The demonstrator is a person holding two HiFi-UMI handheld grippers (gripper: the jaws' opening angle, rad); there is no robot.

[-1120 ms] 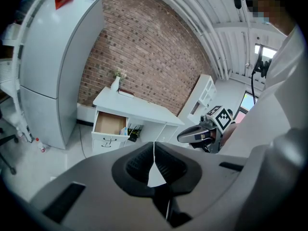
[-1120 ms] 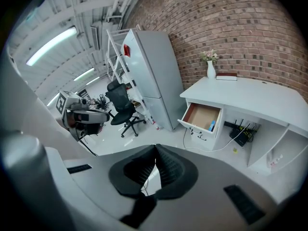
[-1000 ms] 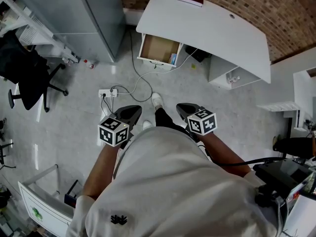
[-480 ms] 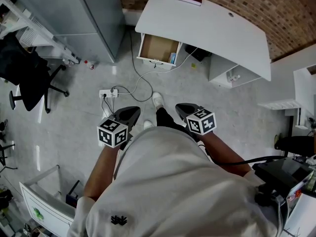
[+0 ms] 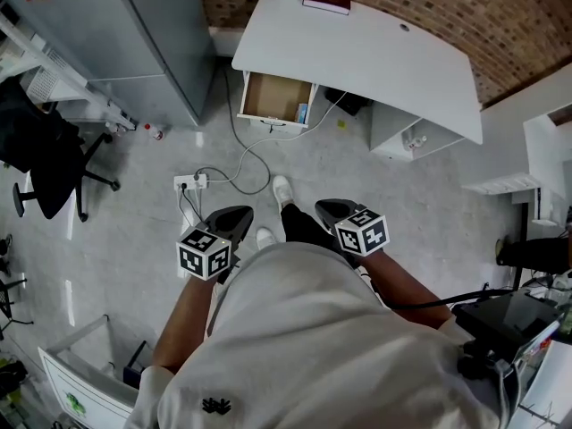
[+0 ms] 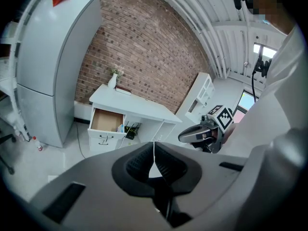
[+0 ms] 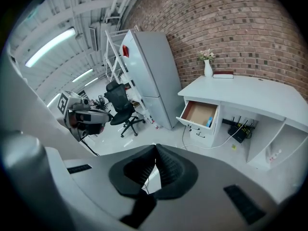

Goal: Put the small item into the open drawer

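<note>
left tool (image 5: 243, 213) and right tool (image 5: 322, 207) held side by side at waist, jaws together, empty, pointing toward open drawer (image 5: 268, 96)

Head view steeply down from standing height; both gripper views forward, far from shared desk (image 5: 357, 52), open drawer (image 5: 273, 97).

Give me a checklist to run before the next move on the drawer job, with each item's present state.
1. drawer open: ok.
2. left gripper carrying the item: not ok; jaws together, nothing between them.
3. right gripper carrying the item: not ok; jaws together, empty.
4. Item located: cannot tell; a small blue thing already lies at the drawer's right end.
5. Floor on the way: not ok; a power strip lies between the person and the drawer.
</note>
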